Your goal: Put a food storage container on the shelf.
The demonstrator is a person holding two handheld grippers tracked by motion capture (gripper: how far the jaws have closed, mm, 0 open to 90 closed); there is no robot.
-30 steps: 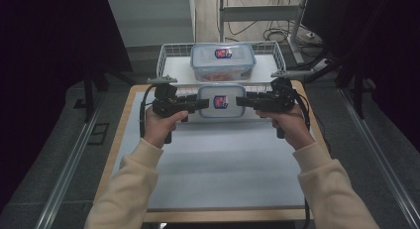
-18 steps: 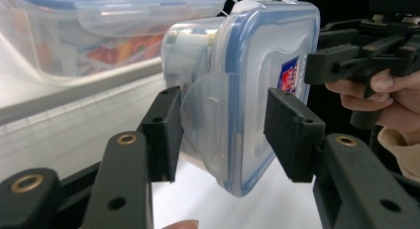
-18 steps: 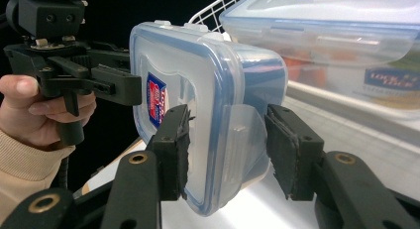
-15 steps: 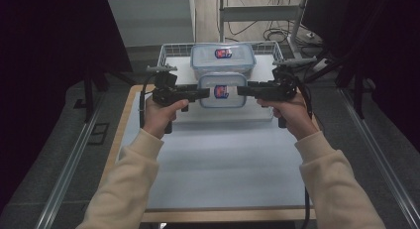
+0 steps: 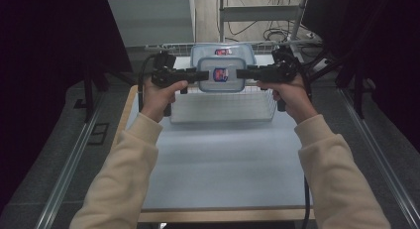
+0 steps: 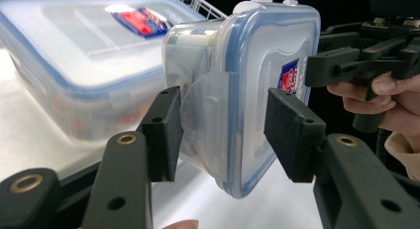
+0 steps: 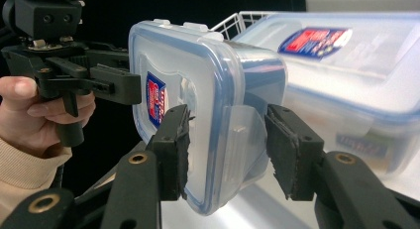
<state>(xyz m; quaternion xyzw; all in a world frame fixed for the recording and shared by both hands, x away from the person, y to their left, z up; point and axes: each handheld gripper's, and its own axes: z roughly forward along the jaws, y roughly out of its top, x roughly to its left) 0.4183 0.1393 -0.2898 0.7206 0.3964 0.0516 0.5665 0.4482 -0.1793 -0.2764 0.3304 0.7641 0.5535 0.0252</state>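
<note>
Wire basket (image 5: 223, 107) lies below both sets of fingers, large lidded container (image 5: 223, 53) just beyond them, and between left gripper (image 5: 202, 76) and right gripper (image 5: 241, 74) hangs small lidded container (image 5: 218, 75), each pinching an end clip flap; rigid, light, slick plastic, so grip there.

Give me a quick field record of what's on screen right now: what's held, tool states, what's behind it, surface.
held item: small clear plastic container with blue-rimmed lid and red label, lifted above the wire basket
left tool: shut on the container's left end, pads over the side latch
right tool: shut on the container's right end, pads over the other latch
behind: larger clear plastic container with blue-rimmed lid, resting in the basket
surface: pale table top with wooden edge
container tilt: lid faces the person, not upward
</note>
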